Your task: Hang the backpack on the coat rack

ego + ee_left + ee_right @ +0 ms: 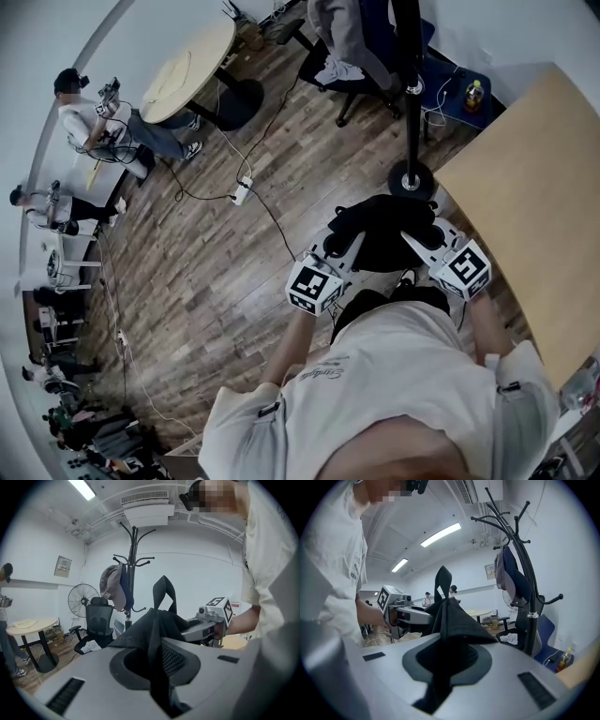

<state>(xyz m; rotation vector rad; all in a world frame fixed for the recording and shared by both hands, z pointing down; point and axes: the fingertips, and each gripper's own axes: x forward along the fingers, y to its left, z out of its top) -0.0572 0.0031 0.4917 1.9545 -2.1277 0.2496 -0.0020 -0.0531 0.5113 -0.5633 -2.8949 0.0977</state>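
Note:
A black backpack (pixel 386 236) hangs in the air between my two grippers, just short of the coat rack. My left gripper (pixel 343 246) is shut on its fabric (pixel 154 630), and the strap loop (pixel 164 590) stands up above the jaws. My right gripper (pixel 418 242) is shut on the other side of the backpack (pixel 450 620). The black coat rack (pixel 410 178) stands ahead on a round base. Its hooked top (pixel 134 541) shows in the left gripper view and its pole (pixel 526 588) in the right gripper view. Each gripper view also shows the other gripper: the right (pixel 211 620) and the left (pixel 401 609).
A grey and blue garment (pixel 115 585) hangs on the rack. A wooden table (pixel 539 216) lies to the right. A black office chair (pixel 96 620), a fan (pixel 82 599) and a round table (pixel 187 70) stand beyond. Cables and a power strip (pixel 242 190) cross the floor. People sit at the far left.

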